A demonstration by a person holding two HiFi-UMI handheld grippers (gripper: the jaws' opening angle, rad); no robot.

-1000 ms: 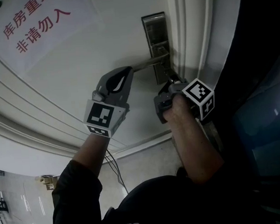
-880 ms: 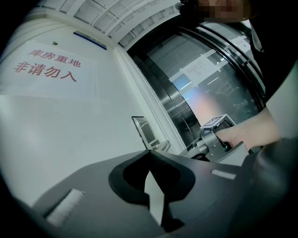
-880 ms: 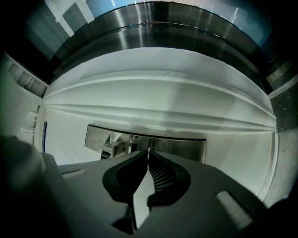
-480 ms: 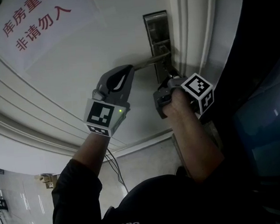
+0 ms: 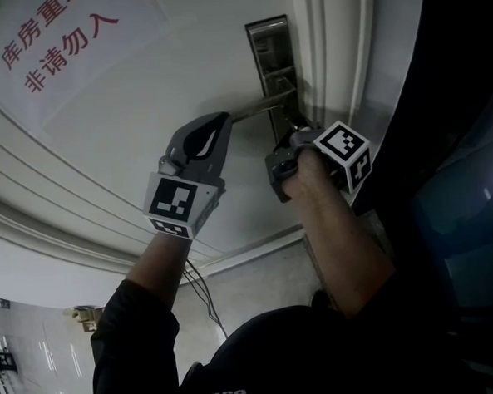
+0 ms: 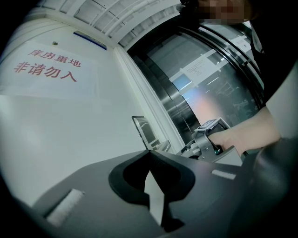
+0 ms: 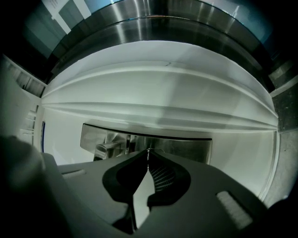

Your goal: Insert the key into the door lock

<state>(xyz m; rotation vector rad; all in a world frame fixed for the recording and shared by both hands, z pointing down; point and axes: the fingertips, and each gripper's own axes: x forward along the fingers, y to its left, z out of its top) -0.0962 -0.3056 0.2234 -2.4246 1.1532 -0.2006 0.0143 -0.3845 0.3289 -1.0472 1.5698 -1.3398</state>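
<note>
Steel lock plate point(image 5: 268, 45) sits at the right edge of the white door point(image 5: 126, 133) in the head view; the left gripper point(image 5: 222, 120) has its tips at the free end of the lever handle point(image 5: 258, 110), and the right gripper point(image 5: 291, 135) points at the plate just below that handle

Left gripper view: jaws pressed together, nothing between them

Right gripper view: jaws pinch the key point(image 7: 148, 155), a thin bright edge at their tips, close up to the lock plate; contact cannot be told
</note>
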